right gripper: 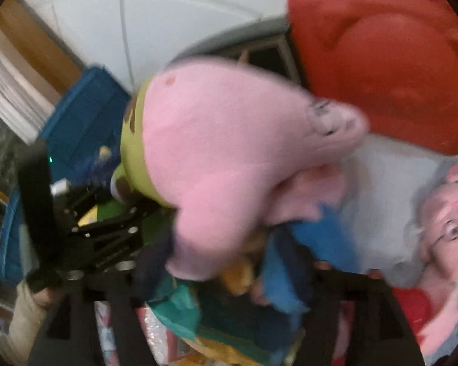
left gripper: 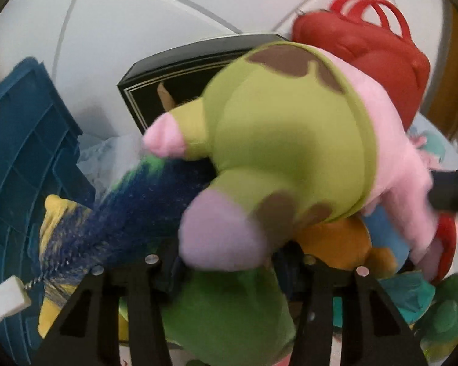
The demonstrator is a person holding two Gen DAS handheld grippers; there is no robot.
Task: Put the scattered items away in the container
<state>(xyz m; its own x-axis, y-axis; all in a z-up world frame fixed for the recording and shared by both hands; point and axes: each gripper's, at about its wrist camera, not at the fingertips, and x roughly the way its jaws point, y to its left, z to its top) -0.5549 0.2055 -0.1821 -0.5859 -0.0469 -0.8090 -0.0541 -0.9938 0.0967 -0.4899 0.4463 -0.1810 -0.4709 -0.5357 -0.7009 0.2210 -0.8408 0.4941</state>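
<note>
While my left gripper (left gripper: 226,262) is pinching the pink plush (left gripper: 290,128) by its foot, right gripper (right gripper: 223,274) grip unclear, I'm judging next: lowering it into the pile.

The pink plush (right gripper: 229,158) was blurred in the right wrist view and hid most of the black box (left gripper: 155,91). The red bag (right gripper: 381,70) was cut off at the top edge. Whether either gripper's jaws gripped anything could not be told.

You cannot read any words, numbers or signs here. The black box with thin gold lines (left gripper: 168,88) shows no letters you can make out. The stitched marks on the pink plush toy (right gripper: 229,158) are too blurry.
</note>
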